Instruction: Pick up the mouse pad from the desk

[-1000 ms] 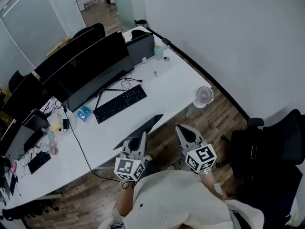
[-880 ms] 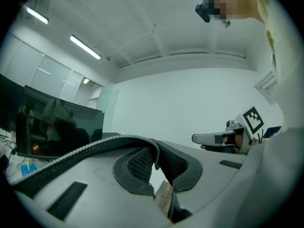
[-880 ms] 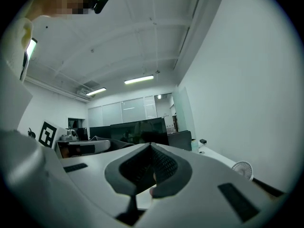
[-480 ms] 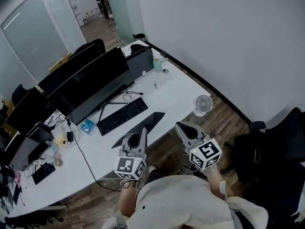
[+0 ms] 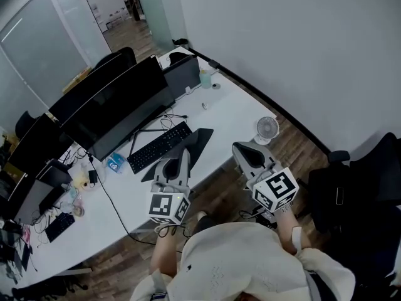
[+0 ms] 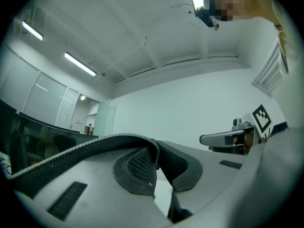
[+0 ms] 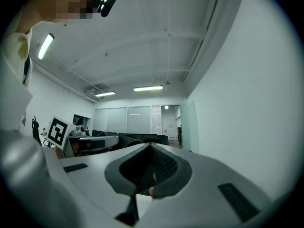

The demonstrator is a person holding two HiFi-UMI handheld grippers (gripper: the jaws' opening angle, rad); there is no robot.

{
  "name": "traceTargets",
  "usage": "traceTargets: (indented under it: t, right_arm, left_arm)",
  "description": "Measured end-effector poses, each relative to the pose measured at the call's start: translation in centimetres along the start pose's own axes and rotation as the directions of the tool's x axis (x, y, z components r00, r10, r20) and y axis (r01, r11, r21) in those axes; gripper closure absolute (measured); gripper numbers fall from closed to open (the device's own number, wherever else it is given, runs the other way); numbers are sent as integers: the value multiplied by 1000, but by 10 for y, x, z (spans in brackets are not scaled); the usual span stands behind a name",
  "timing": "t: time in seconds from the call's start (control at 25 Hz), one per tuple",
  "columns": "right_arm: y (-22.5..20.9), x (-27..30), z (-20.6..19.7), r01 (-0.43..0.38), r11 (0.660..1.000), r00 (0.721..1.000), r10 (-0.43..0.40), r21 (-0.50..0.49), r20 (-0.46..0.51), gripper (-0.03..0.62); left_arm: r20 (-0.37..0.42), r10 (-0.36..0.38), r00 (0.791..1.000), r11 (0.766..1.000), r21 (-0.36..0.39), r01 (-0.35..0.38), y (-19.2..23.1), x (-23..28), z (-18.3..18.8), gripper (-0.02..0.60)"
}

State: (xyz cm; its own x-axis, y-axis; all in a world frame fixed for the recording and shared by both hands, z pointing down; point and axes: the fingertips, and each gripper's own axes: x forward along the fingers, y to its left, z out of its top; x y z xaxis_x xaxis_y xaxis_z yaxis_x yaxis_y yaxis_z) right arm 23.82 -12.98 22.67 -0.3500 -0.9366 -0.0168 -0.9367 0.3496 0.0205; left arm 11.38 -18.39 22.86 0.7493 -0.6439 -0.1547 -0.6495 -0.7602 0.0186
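The mouse pad (image 5: 199,138) is a thin dark sheet hanging in the air over the front edge of the white desk (image 5: 232,111). My left gripper (image 5: 183,157) is shut on its near edge. In the left gripper view the pad's stitched rim (image 6: 85,145) runs from the left into the closed left gripper (image 6: 156,151). My right gripper (image 5: 245,152) hovers to the right of the pad, apart from it and off the desk's front edge. In its own view the right gripper (image 7: 151,148) has its pads together with nothing between them.
A black keyboard (image 5: 160,147) lies just behind the pad, with wide dark monitors (image 5: 119,108) beyond it. A small white fan (image 5: 267,129) stands at the desk's right end. A black office chair (image 5: 369,180) stands on the wooden floor to the right, by the wall.
Both grippers have risen. The mouse pad has gone up with the left gripper and now hangs higher, nearer the keyboard in the head view.
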Motion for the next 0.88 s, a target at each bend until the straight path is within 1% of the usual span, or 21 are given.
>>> traceTargets:
  t: [0.12,0.32,0.88]
  right_arm:
    - [0,-3,1,4,1000,1000,-4,-1,7,593]
    - [4,-9,-5,7,1000,1000,-7,2,-8,593]
    - [16,-21,-8,10,1000,1000,-10,5,-8,593]
  left_arm:
    - [-3,-1,1000,1000,5,1,-3,-3,-1,558]
    - [-34,-1,999,1000,0,1,-8,-13,-13,558]
    - [-38,1,999,1000,-4,-1,-17,-28,-22,558]
